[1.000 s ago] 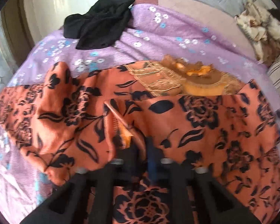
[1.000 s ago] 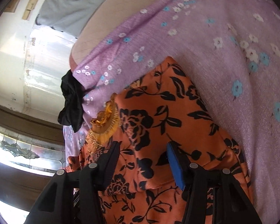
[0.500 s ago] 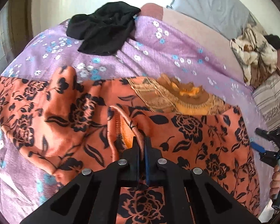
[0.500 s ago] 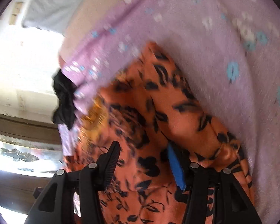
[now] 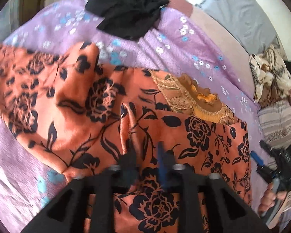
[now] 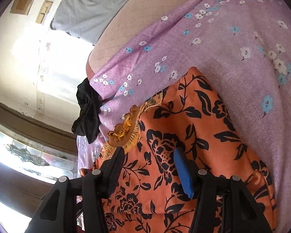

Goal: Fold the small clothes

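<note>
The left gripper (image 5: 147, 155) hangs low over an orange dress (image 5: 71, 104) printed with black flowers, which lies spread across a purple bedsheet (image 5: 164, 38). Its fingers stand a little apart, with a raised ridge of the orange cloth running up between them; the picture is blurred there, so I cannot tell whether either finger touches the ridge. To the left of this gripper the wide skirt of the dress fans out over the sheet. Ahead and slightly right sits the gold embroidered collar (image 5: 196, 101). Far ahead, at the bed's far edge, lies a crumpled black garment (image 5: 128, 9). Off to the right, a cream patterned cloth (image 5: 269, 73) is bunched up beyond the sheet, and at the right edge the right gripper (image 5: 260, 161) shows, gripped by a hand (image 5: 269, 200).

The right gripper (image 6: 147, 167) is spread wide, its fingers straddling the dress (image 6: 184, 128) with nothing pinched. To its left the black garment (image 6: 87, 110) hangs at the bed's edge; just ahead of the left finger is the collar (image 6: 126, 130); the bedsheet (image 6: 232, 48) stretches ahead and right.
</note>
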